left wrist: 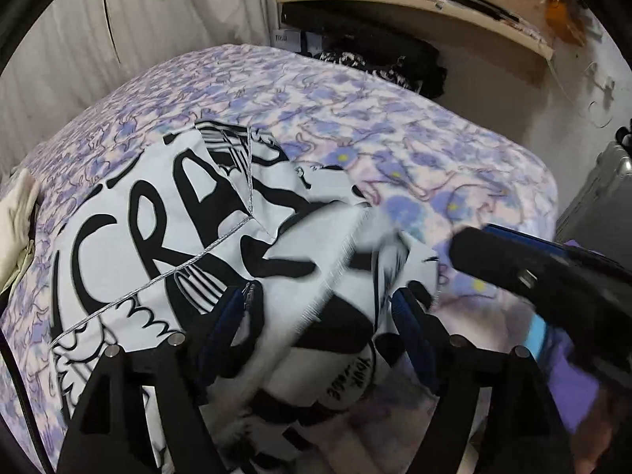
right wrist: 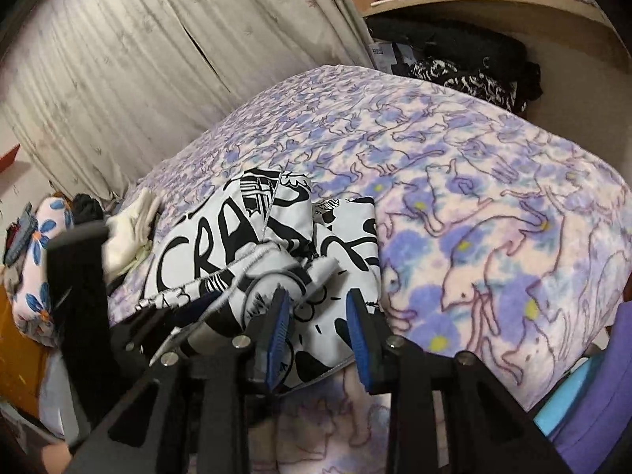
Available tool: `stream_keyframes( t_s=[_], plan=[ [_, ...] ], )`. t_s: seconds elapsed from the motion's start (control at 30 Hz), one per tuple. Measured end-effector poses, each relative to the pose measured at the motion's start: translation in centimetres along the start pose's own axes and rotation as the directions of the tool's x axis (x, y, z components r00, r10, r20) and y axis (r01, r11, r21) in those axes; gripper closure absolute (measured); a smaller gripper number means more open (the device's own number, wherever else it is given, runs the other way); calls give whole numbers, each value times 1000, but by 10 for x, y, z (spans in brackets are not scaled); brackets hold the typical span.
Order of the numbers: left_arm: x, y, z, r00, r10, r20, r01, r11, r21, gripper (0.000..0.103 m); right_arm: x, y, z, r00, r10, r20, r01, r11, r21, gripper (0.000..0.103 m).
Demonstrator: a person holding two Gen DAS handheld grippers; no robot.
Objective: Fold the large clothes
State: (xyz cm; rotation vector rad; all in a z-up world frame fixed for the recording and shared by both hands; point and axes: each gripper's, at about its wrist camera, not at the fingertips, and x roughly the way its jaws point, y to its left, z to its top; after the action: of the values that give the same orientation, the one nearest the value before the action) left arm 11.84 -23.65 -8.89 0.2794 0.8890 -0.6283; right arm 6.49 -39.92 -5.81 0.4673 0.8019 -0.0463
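Black frame, blue pads: left tool (left wrist: 328, 308) open, jaws spread wide over the garment, nothing between the pads. A blurred raised fold of the white-and-black printed garment (left wrist: 177, 213) stands between and just beyond its fingers; contact cannot be told. Right tool (right wrist: 318, 312) likewise open, pads apart, hanging over the near right corner of the same garment (right wrist: 221, 233); cloth shows through the gap, not pinched.

In the left wrist view the right tool's body (left wrist: 553, 276) crosses the right side, blurred, above the blanket. In the right wrist view the left tool's frame (right wrist: 79, 276) shows at left, also blurred.

Garment lies crumpled at the near edge of the bed, large black lettering up, a grey stitched seam running across it. Under it, a fleece blanket (left wrist: 395, 126) in lilac and pale pink with a cat and flower print covers the bed.

A cream cloth (right wrist: 134, 217) lies just left of the garment. Grey curtain (right wrist: 138, 59) at far left. Wooden shelf (left wrist: 414, 0) at far right with pink boxes; dark clothes (right wrist: 474, 67) heaped beneath it.
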Motion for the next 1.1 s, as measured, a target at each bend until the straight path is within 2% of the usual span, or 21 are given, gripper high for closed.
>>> stream_keyframes(
  t_s=[0.13,0.2,0.23,0.3,0.4,0.5,0.53,0.6,0.63,0.67,0.73,0.77,0.93,1.03,1.1],
  plan=[
    [-29,19,-4,1000,-14,8,15,1000,-26,27,9,1,12,997,61,-47,-61,998,13,71],
    [-43,35,-8,999,-23,31,25,998,-53,27,22,2,21,989,112,-94,-110,994,29,54],
    [-53,48,-11,998,-27,52,31,996,-86,28,27,3,24,986,128,-107,-125,991,38,41],
    [-67,73,-17,996,-20,86,33,987,-155,28,44,3,32,976,164,-145,-157,986,59,40],
    [-78,116,-27,992,29,123,5,963,-268,27,69,4,40,959,199,-203,-188,979,76,40],
    [-69,156,-34,991,106,78,-71,932,-355,27,100,6,47,936,218,-276,-205,976,77,40],
    [-64,168,-37,993,105,61,-74,922,-379,27,107,6,47,929,225,-294,-212,974,75,41],
    [-47,191,-42,998,56,-5,-52,901,-432,28,130,7,46,903,213,-373,-204,977,64,50],
    [-38,200,-46,998,32,-49,-52,884,-464,28,138,8,45,890,212,-404,-207,977,56,66],
    [-29,208,-51,998,-16,-62,-17,865,-502,29,144,11,43,878,207,-431,-214,976,34,75],
    [-20,220,-58,995,-91,-48,49,828,-559,28,140,15,40,886,202,-417,-223,975,-2,82],
    [-19,221,-59,995,-97,-37,59,824,-563,28,134,18,40,893,200,-402,-228,973,-22,86],
    [-26,203,-47,998,-67,-5,56,863,-502,29,67,30,52,957,207,-202,-235,964,-126,90],
    [-26,192,-36,999,-49,18,52,879,-474,32,54,23,52,976,156,-152,-177,975,-134,90],
    [-26,185,-30,1000,-25,15,29,891,-454,37,63,10,49,978,122,-172,-143,983,-117,90]
  ],
)
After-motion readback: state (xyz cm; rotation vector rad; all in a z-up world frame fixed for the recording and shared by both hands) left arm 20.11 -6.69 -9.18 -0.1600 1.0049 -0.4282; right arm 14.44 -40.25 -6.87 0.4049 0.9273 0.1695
